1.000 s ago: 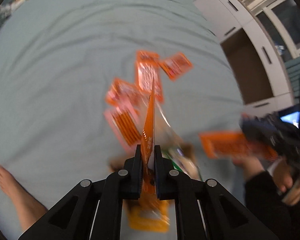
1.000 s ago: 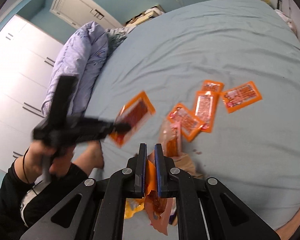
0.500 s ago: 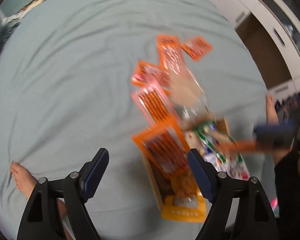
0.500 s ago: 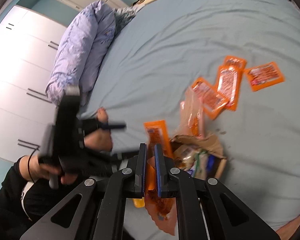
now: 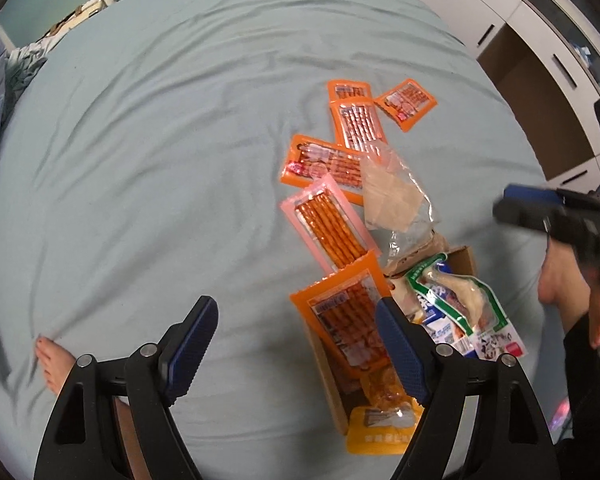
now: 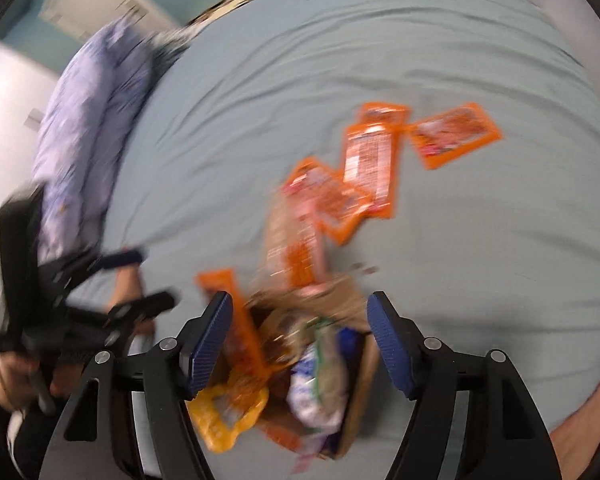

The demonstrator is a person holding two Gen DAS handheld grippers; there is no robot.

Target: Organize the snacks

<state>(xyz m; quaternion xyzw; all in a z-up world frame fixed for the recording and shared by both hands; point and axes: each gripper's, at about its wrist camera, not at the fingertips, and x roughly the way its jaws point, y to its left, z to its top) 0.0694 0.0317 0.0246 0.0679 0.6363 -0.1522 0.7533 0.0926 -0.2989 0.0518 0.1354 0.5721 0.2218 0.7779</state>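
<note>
Beside the cardboard box [image 5: 466,258], open bedsheet [image 5: 160,160] spreads left, seemingly bare.

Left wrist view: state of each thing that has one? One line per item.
left gripper: open, nothing between its pads
right gripper: jaws opening, nothing gripped
cardboard box: open, filled with snack packets
orange packet: leaning on the box's edge
pink stick packet: flat on the bed
clear plastic bag: crumpled, beside the box
three orange packets: loose on the sheet

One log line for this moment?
left tool: open, empty | right tool: opening, empty, above box | orange packet: leaning in box | loose packets: on bed
</note>
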